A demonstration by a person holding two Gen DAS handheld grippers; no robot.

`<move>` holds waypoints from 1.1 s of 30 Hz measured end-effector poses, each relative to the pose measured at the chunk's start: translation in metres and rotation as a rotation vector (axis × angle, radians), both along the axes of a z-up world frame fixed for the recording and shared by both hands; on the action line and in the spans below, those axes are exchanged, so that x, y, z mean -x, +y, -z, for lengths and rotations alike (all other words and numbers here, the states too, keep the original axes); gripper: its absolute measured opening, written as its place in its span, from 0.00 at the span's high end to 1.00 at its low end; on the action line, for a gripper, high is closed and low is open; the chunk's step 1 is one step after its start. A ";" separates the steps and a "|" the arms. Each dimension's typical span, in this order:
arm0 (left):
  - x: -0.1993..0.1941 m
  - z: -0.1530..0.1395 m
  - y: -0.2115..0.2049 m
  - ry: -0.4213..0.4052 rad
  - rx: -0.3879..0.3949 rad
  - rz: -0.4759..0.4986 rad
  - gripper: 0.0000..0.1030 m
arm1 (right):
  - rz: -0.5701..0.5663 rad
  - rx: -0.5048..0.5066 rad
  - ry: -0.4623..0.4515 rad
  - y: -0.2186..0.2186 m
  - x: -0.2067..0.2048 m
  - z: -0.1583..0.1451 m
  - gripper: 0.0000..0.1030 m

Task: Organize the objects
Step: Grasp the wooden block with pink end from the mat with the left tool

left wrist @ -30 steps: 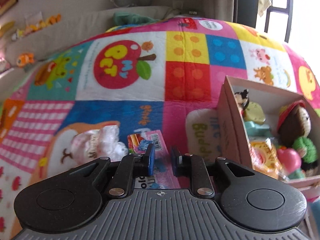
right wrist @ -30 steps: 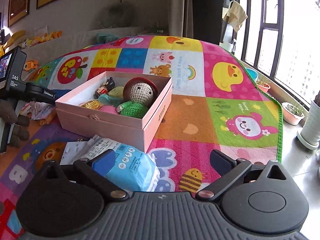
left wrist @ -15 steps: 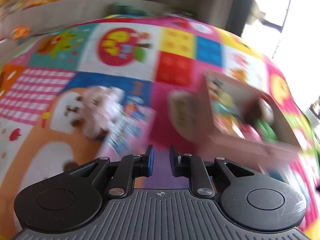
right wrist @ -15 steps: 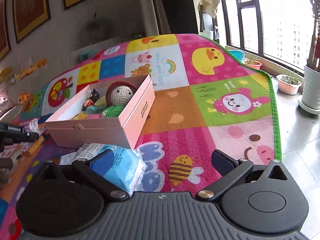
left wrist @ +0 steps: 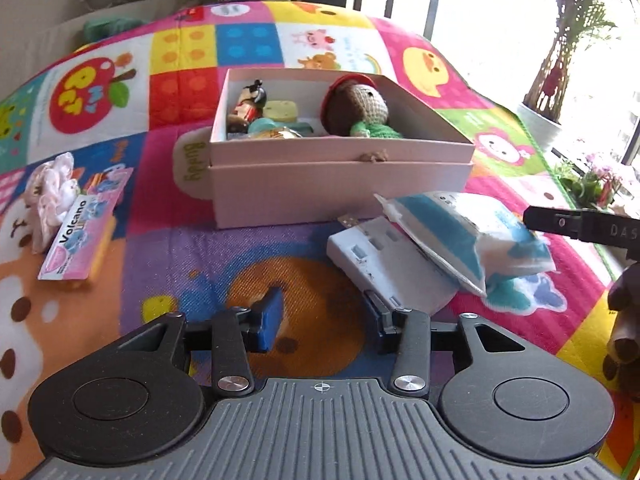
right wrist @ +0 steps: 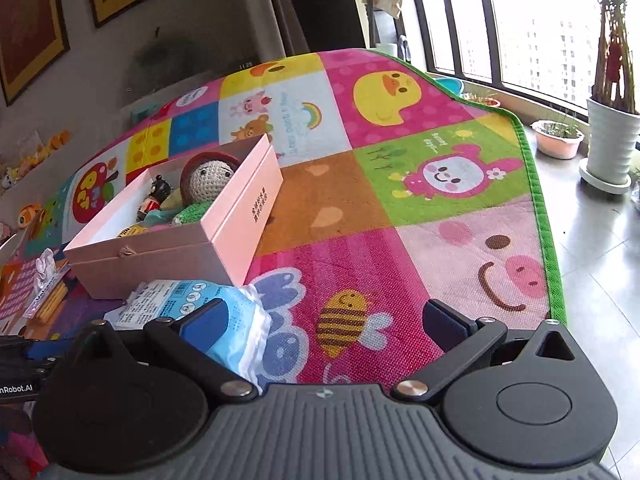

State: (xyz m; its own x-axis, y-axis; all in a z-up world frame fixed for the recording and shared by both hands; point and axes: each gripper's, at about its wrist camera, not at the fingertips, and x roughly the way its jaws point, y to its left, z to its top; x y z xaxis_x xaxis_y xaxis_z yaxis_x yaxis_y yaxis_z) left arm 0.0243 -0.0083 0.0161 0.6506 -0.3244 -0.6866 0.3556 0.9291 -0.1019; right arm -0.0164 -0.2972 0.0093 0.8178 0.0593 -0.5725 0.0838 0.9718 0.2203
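Observation:
A pink box (left wrist: pixel 340 188) (right wrist: pixel 240 220) stands on the colourful play mat and holds a crochet doll (left wrist: pixel 360 108) (right wrist: pixel 208 174) and small toys. In front of it a blue-and-white packet (left wrist: pixel 460 236) (right wrist: pixel 224 316) lies across a white flat device (left wrist: pixel 392 268). My left gripper (left wrist: pixel 324 320) is open and empty above the mat, its right finger close to the white device. My right gripper (right wrist: pixel 328 320) is open and empty, its left finger next to the packet. A pink "Volcano" pack (left wrist: pixel 80 232) and a white frilly item (left wrist: pixel 48 196) lie left of the box.
The mat's green edge (right wrist: pixel 540 200) borders a tiled floor with potted plants (right wrist: pixel 608 136) by the window. The other gripper's body (left wrist: pixel 584 228) shows at the right of the left wrist view. Small toys line the wall at the left (right wrist: pixel 44 148).
My left gripper has swung right and back from the pink pack toward the box front, and its jaws have opened. My right gripper has shifted slightly and stayed open.

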 end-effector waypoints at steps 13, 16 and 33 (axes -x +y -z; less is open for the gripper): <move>-0.061 -0.013 0.078 -0.108 -0.162 -0.374 0.57 | 0.006 0.007 0.010 0.001 -0.002 0.002 0.00; -0.073 -0.010 0.091 -0.073 -0.084 -0.394 0.54 | 0.002 0.010 0.015 0.001 -0.003 0.003 0.00; -0.009 0.006 0.104 0.072 0.146 -0.254 0.74 | -0.174 0.211 -0.087 0.056 -0.002 -0.063 0.00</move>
State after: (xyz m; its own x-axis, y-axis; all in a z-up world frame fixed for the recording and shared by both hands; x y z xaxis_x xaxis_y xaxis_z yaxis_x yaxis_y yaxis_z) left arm 0.0337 0.0960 0.0097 0.6751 -0.2562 -0.6918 0.1009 0.9610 -0.2575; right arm -0.0148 -0.2412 0.0719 0.8524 0.0902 -0.5151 -0.0986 0.9951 0.0110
